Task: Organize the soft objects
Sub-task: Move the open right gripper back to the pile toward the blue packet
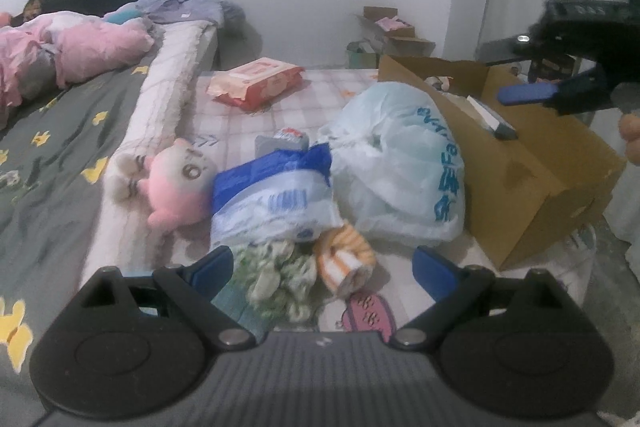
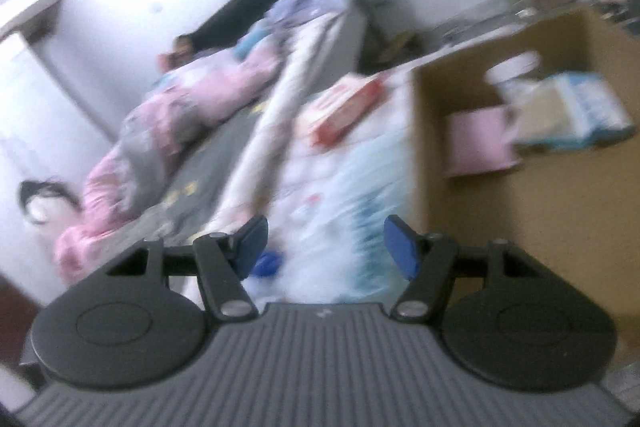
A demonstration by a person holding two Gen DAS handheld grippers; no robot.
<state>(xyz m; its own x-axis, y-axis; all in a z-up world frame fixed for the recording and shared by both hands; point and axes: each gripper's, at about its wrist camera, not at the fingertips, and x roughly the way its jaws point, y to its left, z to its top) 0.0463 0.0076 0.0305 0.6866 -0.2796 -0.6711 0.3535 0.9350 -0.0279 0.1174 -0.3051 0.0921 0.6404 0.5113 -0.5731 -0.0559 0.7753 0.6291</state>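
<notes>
On the checked bed sheet (image 1: 248, 123) lie a pink plush toy (image 1: 176, 183), a blue-and-white plastic pack (image 1: 276, 199), a green-and-white crumpled cloth (image 1: 276, 275), an orange striped rolled towel (image 1: 346, 259) and a pale plastic bag (image 1: 400, 167). My left gripper (image 1: 322, 267) is open, its fingers on either side of the cloth and towel, close above them. My right gripper (image 2: 326, 247) is open and empty, above the plastic bag (image 2: 340, 195), beside the cardboard box (image 2: 520, 187). It shows at the upper right in the left wrist view (image 1: 528, 93). The right wrist view is blurred.
The open cardboard box (image 1: 520, 163) stands right of the bag and holds packs and a pink item (image 2: 480, 143). A red-and-pink wipes pack (image 1: 256, 87) lies further back. A pink quilt (image 1: 72, 55) and grey sheet cover the bed at left. More boxes (image 1: 392, 35) stand by the wall.
</notes>
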